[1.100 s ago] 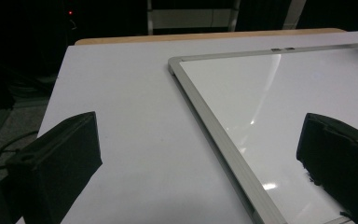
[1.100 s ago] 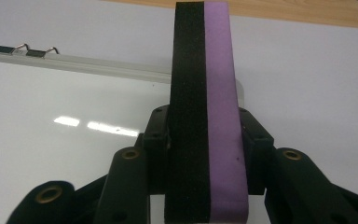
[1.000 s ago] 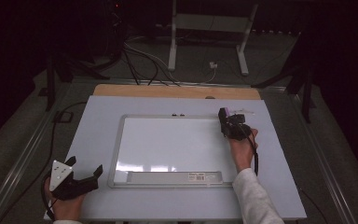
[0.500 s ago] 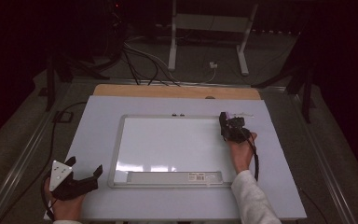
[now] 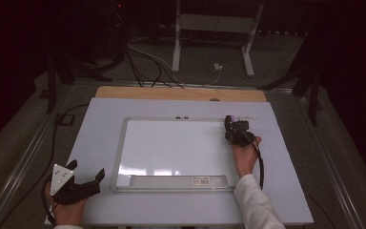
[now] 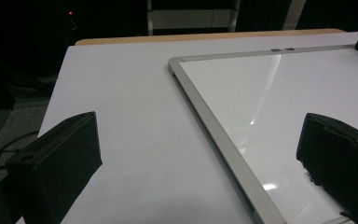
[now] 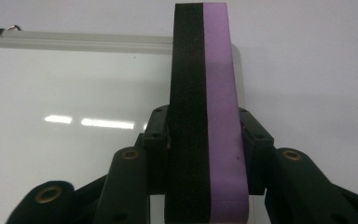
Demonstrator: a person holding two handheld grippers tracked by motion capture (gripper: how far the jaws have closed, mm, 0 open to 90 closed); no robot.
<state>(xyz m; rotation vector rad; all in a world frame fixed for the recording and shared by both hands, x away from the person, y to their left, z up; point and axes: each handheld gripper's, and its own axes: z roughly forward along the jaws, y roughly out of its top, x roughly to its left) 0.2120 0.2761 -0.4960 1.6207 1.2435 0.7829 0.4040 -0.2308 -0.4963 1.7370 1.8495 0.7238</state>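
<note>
Gripping a black-and-purple eraser (image 7: 208,116), the right gripper (image 5: 236,130) sits at the whiteboard's (image 5: 171,148) far right corner; the left gripper (image 5: 83,179) gapes, empty, near the desk's (image 5: 100,119) near left corner.

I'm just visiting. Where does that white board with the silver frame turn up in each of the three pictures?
High view: the whiteboard lies flat mid-table, between the hands.
Left gripper view: it fills the right half, its frame running diagonally between the open jaws.
Right gripper view: its surface spreads left behind the clamped eraser.
Shared landmark: the two small clips on the far frame edge.
</note>
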